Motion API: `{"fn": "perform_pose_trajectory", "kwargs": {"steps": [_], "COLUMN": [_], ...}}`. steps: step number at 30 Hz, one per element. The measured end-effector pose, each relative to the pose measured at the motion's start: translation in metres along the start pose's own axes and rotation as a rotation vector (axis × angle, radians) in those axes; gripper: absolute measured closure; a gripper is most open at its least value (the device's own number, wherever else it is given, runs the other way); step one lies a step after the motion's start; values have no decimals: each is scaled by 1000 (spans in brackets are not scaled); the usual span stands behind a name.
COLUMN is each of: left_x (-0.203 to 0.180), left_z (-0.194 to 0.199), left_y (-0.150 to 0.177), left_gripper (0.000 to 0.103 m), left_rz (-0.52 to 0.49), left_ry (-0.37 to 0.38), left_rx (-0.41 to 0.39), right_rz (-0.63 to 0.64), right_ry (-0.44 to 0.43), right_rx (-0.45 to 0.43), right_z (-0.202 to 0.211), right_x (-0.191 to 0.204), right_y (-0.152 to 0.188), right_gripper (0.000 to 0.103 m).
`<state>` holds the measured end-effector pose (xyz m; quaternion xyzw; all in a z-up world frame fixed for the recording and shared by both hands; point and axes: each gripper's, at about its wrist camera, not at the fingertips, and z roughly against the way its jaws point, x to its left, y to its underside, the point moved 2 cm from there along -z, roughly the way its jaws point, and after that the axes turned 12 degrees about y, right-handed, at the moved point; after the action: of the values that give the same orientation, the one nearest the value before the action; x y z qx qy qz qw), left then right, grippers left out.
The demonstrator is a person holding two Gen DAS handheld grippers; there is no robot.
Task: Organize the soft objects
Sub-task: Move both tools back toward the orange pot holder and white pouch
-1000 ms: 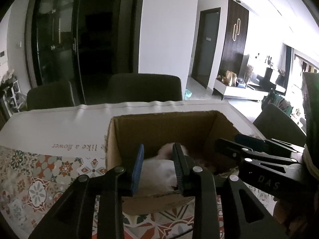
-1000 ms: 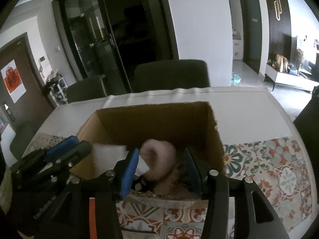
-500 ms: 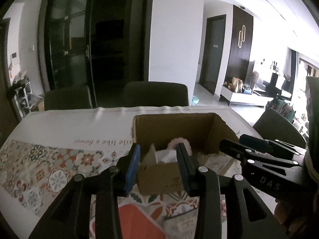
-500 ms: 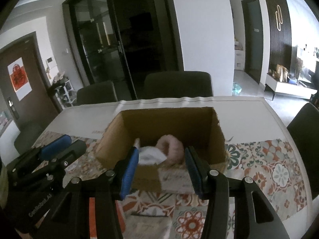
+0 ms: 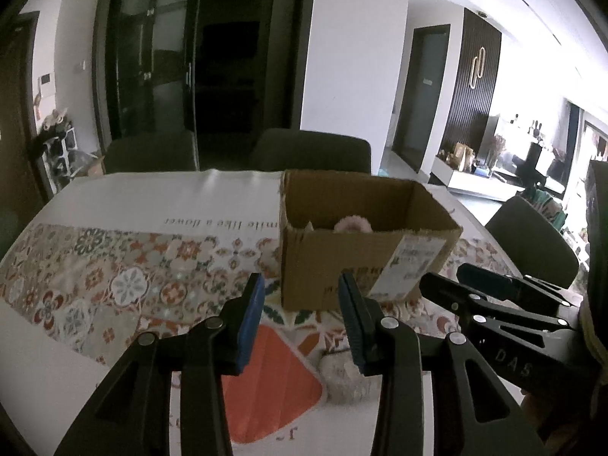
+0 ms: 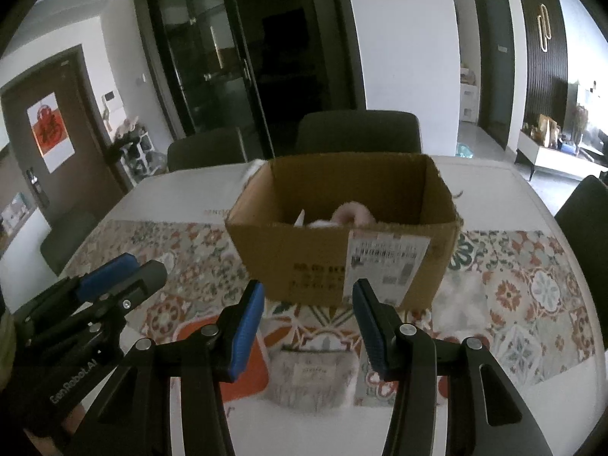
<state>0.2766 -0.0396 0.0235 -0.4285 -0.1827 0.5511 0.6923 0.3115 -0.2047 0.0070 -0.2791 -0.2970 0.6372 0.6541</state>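
Note:
An open cardboard box (image 5: 342, 266) (image 6: 323, 262) stands on the patterned tablecloth. A pink fluffy ring (image 5: 351, 224) (image 6: 351, 212) and a white soft piece (image 6: 319, 223) lie inside it. In front of the box, a pale fuzzy pouch with a label (image 5: 342, 376) (image 6: 315, 376) rests beside an orange-red mat (image 5: 273, 376) (image 6: 243, 376). My left gripper (image 5: 300, 288) (image 6: 144, 266) hangs open and empty, short of the box and above the mat. To its right, my right gripper (image 6: 308, 292) (image 5: 444, 275) is open over the pouch, holding nothing.
Dark chairs (image 5: 311, 152) (image 6: 357, 133) stand behind the table, and another (image 5: 532, 239) is at the right end. The patterned cloth (image 5: 125, 285) runs left of the box. A whitish blurry patch (image 6: 467, 292) lies right of the box. The table's near edge is just below the mat.
Both grippers have drawn back from above the box opening toward the near edge. The box looks smaller, and the mat and pouch have come into view. The left jaws stand slightly wider.

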Motion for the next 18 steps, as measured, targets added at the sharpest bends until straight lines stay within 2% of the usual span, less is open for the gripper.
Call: {"fn": "perform_pose_trajectory", "kwargs": {"steps": [18], "left_x": [12], "left_z": [12], "left_y": [64], "left_gripper": [63], "left_rz": [37], "left_ry": [-37], "left_rx": [93], "right_rz": [22], "right_ry": [-10], "right_rx": [83], "right_z": [1], "right_x": [13], "right_y": [61], "right_gripper": [53]}}
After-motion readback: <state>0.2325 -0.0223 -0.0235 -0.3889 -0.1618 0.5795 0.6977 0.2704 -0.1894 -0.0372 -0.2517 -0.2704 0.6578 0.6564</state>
